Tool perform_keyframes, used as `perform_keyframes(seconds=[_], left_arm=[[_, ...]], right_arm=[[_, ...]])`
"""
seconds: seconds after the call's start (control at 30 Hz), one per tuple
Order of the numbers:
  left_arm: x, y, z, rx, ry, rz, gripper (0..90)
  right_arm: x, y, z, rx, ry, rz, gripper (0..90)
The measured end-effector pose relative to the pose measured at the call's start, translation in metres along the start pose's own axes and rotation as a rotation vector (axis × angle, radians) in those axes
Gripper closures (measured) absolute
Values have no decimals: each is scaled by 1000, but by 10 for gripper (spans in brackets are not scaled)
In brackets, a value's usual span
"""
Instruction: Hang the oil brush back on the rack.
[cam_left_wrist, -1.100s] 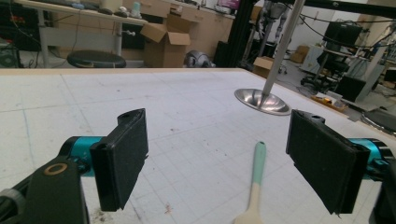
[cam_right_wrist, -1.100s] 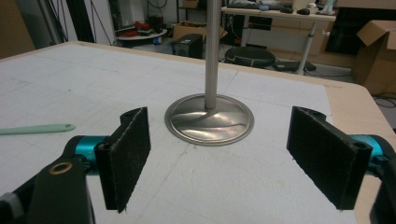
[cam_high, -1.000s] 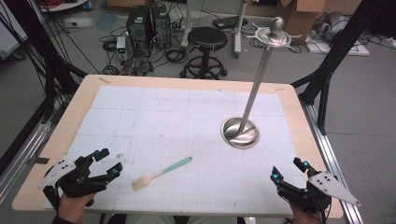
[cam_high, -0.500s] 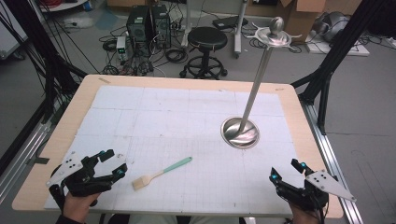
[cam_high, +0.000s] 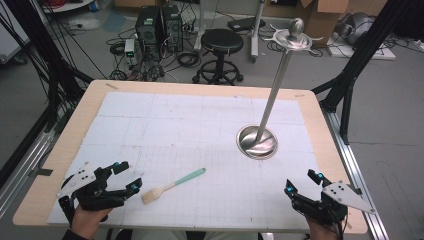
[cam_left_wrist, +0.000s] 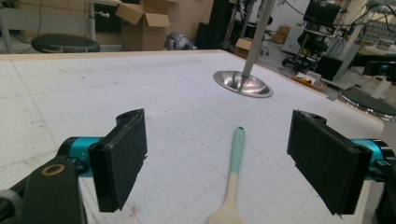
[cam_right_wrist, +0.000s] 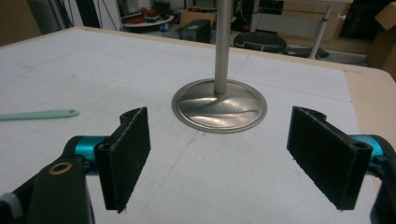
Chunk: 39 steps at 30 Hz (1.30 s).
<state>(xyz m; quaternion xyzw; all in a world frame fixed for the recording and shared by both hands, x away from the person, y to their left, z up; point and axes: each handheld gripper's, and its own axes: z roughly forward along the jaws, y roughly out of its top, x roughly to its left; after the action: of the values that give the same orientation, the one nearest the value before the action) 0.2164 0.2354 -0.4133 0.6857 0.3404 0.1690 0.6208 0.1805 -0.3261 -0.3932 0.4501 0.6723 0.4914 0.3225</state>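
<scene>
Left gripper (cam_high: 125, 176) nearest the brush (cam_high: 172, 186), jaws spread, empty
Brush lies just right of it, handle running away toward the stand (cam_high: 258, 141); right gripper (cam_high: 299, 182) released too

1. One brush (cam_high: 172, 185), mint handle, lying near left of the metal stand (cam_high: 257, 141).
2. One metal stand, round base, tall pole.
3. Two grippers: left gripper (cam_high: 125, 176) well left of the stand, right gripper (cam_high: 301, 182) near it.
4. One stool (cam_high: 220, 41) beyond the stand.
</scene>
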Motion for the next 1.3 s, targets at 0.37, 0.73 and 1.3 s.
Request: perform_keyframes(seconds=[0.37, 0.73, 1.3], left_arm=[[0, 3, 42, 216, -66, 55, 244], [-7, -2, 68, 402, -97, 87, 326], [-13, -8, 97, 528, -106, 134, 399]], right_arm=[[1, 0, 3, 11, 7, -10, 199], [3, -1, 6, 38, 9, -18, 199], [3, 0, 8, 43, 16, -19, 200]])
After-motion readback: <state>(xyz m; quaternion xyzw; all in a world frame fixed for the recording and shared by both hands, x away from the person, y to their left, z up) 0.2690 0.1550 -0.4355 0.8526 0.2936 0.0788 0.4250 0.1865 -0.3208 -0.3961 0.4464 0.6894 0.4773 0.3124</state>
